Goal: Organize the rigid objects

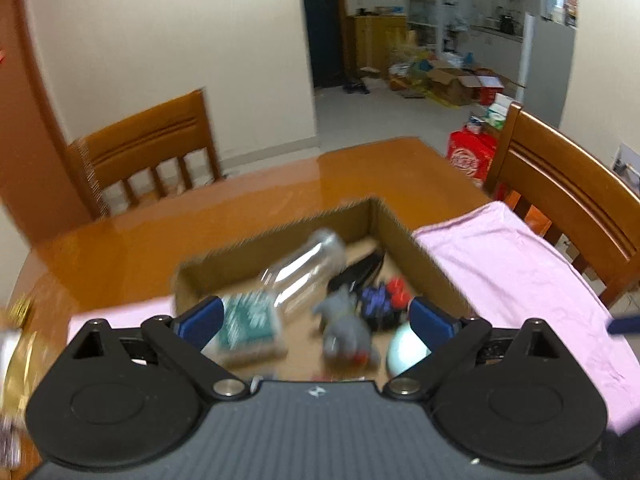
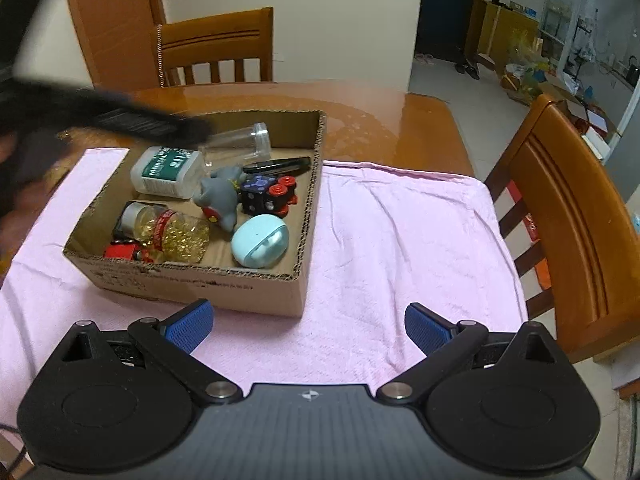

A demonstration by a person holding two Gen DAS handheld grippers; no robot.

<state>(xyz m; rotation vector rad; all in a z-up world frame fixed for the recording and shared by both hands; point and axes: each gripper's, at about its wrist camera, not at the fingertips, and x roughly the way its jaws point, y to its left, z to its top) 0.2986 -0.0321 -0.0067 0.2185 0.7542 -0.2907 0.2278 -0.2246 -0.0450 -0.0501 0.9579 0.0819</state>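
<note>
An open cardboard box (image 2: 306, 248) sits on a pink towel (image 2: 400, 240). It holds a clear plastic bottle (image 2: 236, 144), a green-labelled white container (image 2: 168, 172), a grey toy (image 2: 220, 196), a black cube with red and purple buttons (image 2: 268, 196), a pale blue egg-shaped case (image 2: 260, 246), a jar of yellow capsules (image 2: 172, 234) and a slim black item (image 2: 276, 165). My left gripper (image 1: 316, 320) hovers open over the box (image 1: 404, 248), blurred, gripping nothing. It shows as a dark smear (image 2: 120, 118) at the box's far left. My right gripper (image 2: 310, 326) is open and empty over the towel, just in front of the box.
The towel lies on a glossy wooden table (image 2: 360, 120). One wooden chair (image 2: 216, 48) stands at the far side, another (image 2: 568, 220) at the right edge. A blurred gold object (image 1: 20, 316) sits at the table's left. Cartons clutter the floor beyond.
</note>
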